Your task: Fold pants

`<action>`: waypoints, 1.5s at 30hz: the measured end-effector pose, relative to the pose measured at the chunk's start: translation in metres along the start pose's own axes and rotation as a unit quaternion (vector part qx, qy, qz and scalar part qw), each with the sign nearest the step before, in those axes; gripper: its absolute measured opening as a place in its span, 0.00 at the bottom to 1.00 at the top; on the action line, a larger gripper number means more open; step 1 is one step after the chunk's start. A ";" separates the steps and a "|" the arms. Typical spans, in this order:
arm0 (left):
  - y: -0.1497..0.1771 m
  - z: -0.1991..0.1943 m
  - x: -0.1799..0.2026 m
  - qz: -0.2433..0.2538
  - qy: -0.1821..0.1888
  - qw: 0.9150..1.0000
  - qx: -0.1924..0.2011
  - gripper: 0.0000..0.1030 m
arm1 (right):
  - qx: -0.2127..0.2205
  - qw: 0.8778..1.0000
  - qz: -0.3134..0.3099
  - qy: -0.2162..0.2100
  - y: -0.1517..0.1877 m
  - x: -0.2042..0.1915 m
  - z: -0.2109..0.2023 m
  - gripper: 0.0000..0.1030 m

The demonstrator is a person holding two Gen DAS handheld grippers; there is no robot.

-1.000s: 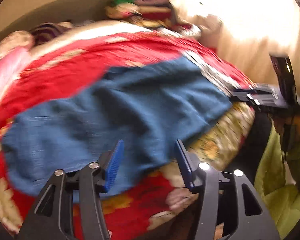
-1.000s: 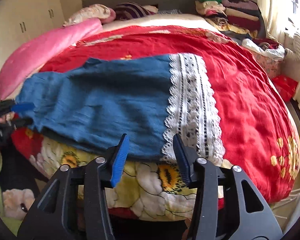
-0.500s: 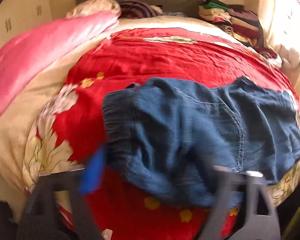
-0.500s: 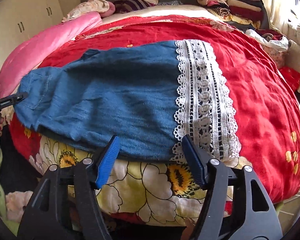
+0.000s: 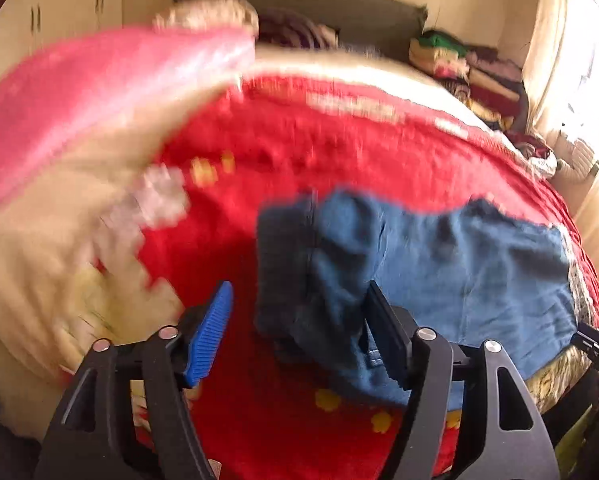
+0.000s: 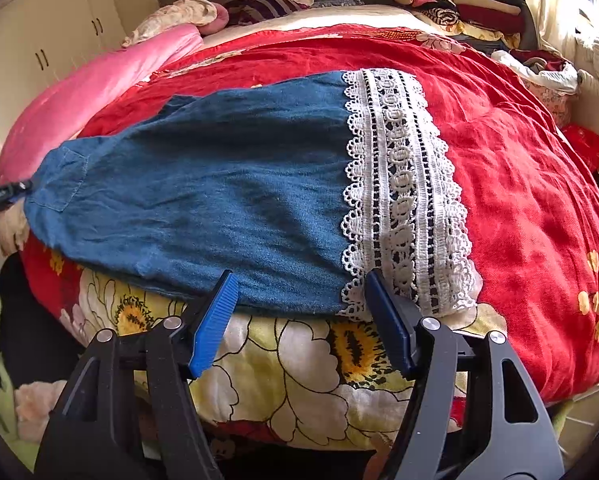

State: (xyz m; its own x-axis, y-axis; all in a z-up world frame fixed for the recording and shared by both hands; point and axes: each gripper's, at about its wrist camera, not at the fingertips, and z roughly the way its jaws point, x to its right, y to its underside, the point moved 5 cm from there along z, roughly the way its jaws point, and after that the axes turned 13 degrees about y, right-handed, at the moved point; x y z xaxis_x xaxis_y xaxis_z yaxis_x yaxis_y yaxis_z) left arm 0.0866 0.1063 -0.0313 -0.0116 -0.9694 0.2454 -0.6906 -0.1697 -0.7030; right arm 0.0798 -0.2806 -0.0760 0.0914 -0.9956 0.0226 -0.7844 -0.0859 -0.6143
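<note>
Moved since earlier: left hand-held gripper (image 5: 297,334) has been swung to the waistband end of the pants (image 6: 203,196); its jaws have just been opening, empty, with bunched denim lying beyond them
Right hand-held gripper (image 6: 299,320): jaws parted, nothing held, poised at the lace cuff (image 6: 403,196)
Pants: laid flat across the red bedspread (image 6: 519,184), near edge overhanging the bed
Risk: only the top layer may be pinched at the rumpled waistband, so the fold would be skewed
Risk: lace could be snagged by the ribbed pads

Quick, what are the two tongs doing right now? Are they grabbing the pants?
Left tongs: open, just been opening wider, holding nothing; the blue pants' waist end lies just ahead.
Right tongs: open, holding nothing, near the white lace hem.
</note>
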 end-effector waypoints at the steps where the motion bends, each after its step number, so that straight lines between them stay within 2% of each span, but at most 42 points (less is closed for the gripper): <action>1: -0.011 -0.011 0.010 0.012 0.006 1.000 0.017 0.71 | 0.005 1.000 0.003 -0.002 -0.002 0.000 -0.002 0.57; 3: -0.029 -0.021 0.028 0.031 0.025 0.999 0.034 0.78 | 0.026 1.000 0.009 -0.013 -0.011 0.000 -0.011 0.58; 4: -0.038 -0.020 0.039 0.041 0.037 0.998 0.036 0.79 | 0.035 0.999 0.009 -0.017 -0.016 -0.001 -0.015 0.57; 6: -0.056 -0.007 0.067 0.067 0.064 0.995 0.030 0.79 | 0.059 0.998 0.002 -0.028 -0.034 -0.005 -0.023 0.58; 9: -0.076 0.034 0.116 0.108 0.115 0.987 0.002 0.79 | 0.074 0.997 -0.017 -0.026 -0.057 -0.013 -0.023 0.58; 11: -0.081 0.074 0.149 0.130 0.141 0.981 -0.039 0.79 | 0.073 0.997 -0.024 -0.025 -0.068 -0.016 -0.017 0.57; 14: -0.081 0.120 0.176 0.152 0.158 0.972 -0.080 0.79 | 0.056 0.998 -0.026 -0.023 -0.082 -0.017 0.002 0.57; 17: -0.075 0.163 0.186 0.158 0.167 0.967 -0.112 0.79 | 0.041 0.999 -0.016 -0.019 -0.082 -0.011 0.019 0.58; 20: -0.068 0.187 0.181 0.157 0.172 0.963 -0.133 0.74 | 0.018 1.000 0.006 -0.016 -0.073 -0.004 0.036 0.58; 23: -0.064 0.197 0.180 0.153 0.189 0.958 -0.150 0.66 | 0.007 1.000 0.018 -0.020 -0.064 0.000 0.045 0.58; 24: -0.059 0.204 0.180 0.151 0.191 0.956 -0.162 0.54 | 0.010 1.000 0.019 -0.020 -0.063 0.000 0.045 0.58; 25: -0.054 0.208 0.178 0.148 0.187 0.955 -0.174 0.29 | 0.011 1.000 0.019 -0.020 -0.063 -0.001 0.044 0.57; 26: -0.049 0.211 0.178 0.145 0.189 0.954 -0.183 0.19 | 0.012 1.000 0.019 -0.020 -0.062 -0.001 0.044 0.57; 27: -0.048 0.211 0.178 0.143 0.193 0.953 -0.182 0.13 | 0.013 1.000 0.019 -0.020 -0.062 -0.001 0.043 0.57; 30: -0.049 0.206 0.181 0.146 0.195 0.956 -0.164 0.09 | 0.014 0.999 0.024 -0.024 -0.060 0.001 0.044 0.57; 34: -0.073 0.195 0.168 0.100 0.211 0.966 -0.110 0.05 | 0.016 0.999 0.021 -0.018 -0.058 0.001 0.045 0.57; 35: -0.074 0.196 0.166 0.088 0.217 0.966 -0.106 0.05 | 0.016 1.000 0.020 -0.016 -0.058 0.000 0.045 0.57; 38: -0.061 0.213 0.165 0.100 0.191 0.968 -0.130 0.05 | 0.018 1.000 0.012 -0.007 -0.057 -0.003 0.045 0.57; 41: -0.053 0.220 0.165 0.103 0.187 0.967 -0.138 0.06 | 0.022 0.999 0.017 -0.018 -0.063 0.000 0.036 0.57; 43: -0.053 0.219 0.163 0.098 0.191 0.967 -0.137 0.06 | 0.052 0.997 0.044 -0.030 -0.079 0.014 0.019 0.57; 45: -0.054 0.220 0.162 0.097 0.190 0.967 -0.138 0.08 | 0.082 0.995 0.049 -0.003 -0.095 0.032 0.004 0.57</action>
State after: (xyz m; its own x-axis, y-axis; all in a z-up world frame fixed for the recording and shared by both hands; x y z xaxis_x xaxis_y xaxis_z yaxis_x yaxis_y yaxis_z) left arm 0.2810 -0.0806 -0.1006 -0.3893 -0.8343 0.3903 -0.8147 0.1142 -0.5685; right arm 0.1603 -0.3040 -0.0202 0.0236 -0.9985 -0.0490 -0.6798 0.0198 -0.7332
